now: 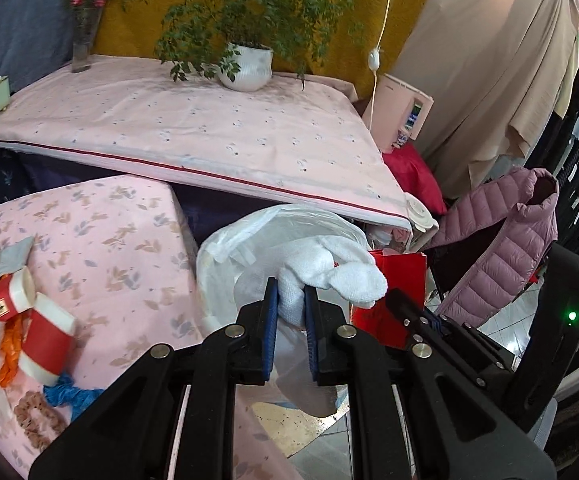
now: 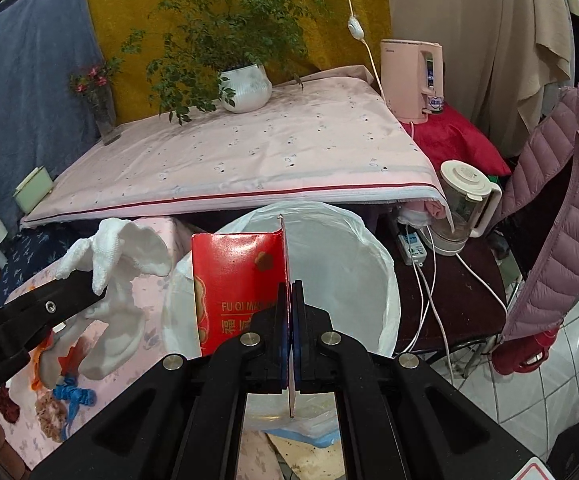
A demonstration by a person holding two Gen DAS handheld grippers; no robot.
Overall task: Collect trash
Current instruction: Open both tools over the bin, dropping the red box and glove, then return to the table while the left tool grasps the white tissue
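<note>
My left gripper (image 1: 290, 293) is shut on a crumpled white paper towel (image 1: 329, 270) and holds it at the rim of a bin lined with a white plastic bag (image 1: 249, 236). The towel (image 2: 117, 248) and the left gripper's fingers (image 2: 69, 284) also show in the right wrist view. My right gripper (image 2: 290, 290) is shut on a folded red card packet (image 2: 237, 280) and holds it over the bag's open mouth (image 2: 337, 264). The red packet (image 1: 393, 280) shows behind the towel in the left wrist view.
More trash lies on the low pink floral table (image 1: 101, 240): red-and-white paper cups (image 1: 29, 312), orange and blue scraps (image 1: 69, 396). A pink-clothed table (image 2: 249, 152) with a potted plant (image 2: 245, 88) stands behind. A kettle (image 2: 461, 204), cables and a pink jacket (image 2: 561, 208) are at the right.
</note>
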